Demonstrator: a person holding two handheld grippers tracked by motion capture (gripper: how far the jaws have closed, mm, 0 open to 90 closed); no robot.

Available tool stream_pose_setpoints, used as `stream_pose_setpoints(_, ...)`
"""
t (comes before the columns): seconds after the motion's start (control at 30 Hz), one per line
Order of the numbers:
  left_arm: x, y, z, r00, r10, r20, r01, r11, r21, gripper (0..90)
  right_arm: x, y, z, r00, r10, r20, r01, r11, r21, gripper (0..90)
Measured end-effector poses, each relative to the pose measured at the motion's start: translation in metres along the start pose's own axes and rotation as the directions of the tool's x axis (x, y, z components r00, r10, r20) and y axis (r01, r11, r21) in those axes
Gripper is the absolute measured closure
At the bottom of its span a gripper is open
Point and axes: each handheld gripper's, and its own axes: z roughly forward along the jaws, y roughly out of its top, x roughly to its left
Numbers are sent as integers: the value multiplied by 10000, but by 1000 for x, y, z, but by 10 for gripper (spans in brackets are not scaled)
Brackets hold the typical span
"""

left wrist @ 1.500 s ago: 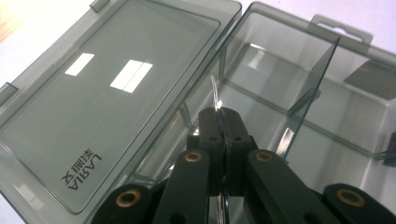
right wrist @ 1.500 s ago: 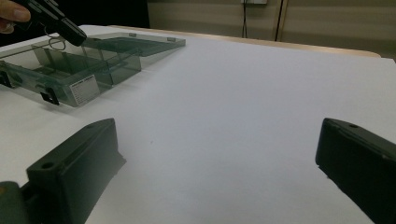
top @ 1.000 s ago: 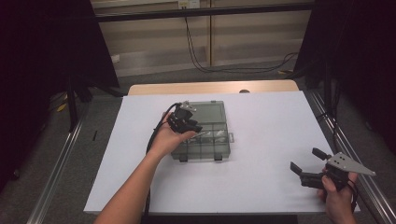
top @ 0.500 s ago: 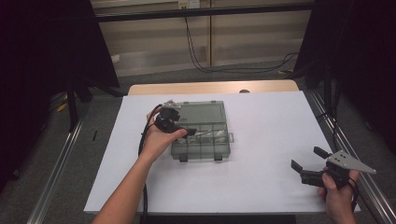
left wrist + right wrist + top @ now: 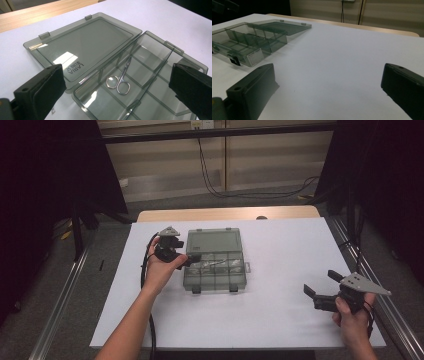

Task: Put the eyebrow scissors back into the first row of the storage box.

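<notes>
A smoky clear compartment box [image 5: 216,281] lies open on the white table, its lid [image 5: 212,241] folded flat behind it. Small silver scissors [image 5: 125,72] lie in a middle compartment; in the high view the scissors [image 5: 212,265] show faintly. My left gripper [image 5: 192,256] hovers at the box's left edge, pointing into it. Its jaws have just been opening and now stand wide, nothing pressed between them. In the left gripper view this gripper [image 5: 116,75] frames the scissors below. My right gripper [image 5: 320,282] is open and empty near the table's right front.
The white table [image 5: 280,250] has bare room between the box and my right gripper. In the right gripper view the box [image 5: 249,42] and its lid [image 5: 284,26] lie far left. A wooden strip [image 5: 225,214] edges the far side, with metal rails along both sides.
My left hand has drawn back leftward from over the box to its left edge, and its jaws have opened wide. The right hand has barely shifted.
</notes>
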Motion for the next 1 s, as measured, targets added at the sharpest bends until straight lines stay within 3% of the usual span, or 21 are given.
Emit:
stream_pose_setpoints(0.8, 8, 0, -7, 9996, -283, -37, 282, 9989, -374, 0, 23, 47, 48, 9981, -292, -540, 290, 9996, -49, 0)
stream_pose_setpoints(1.0, 11, 2, -6, 9983, -581, -57, 577, 9969, -536, 0, 27, 60, 60, 9971, -299, -697, 288, 9995, -161, 0)
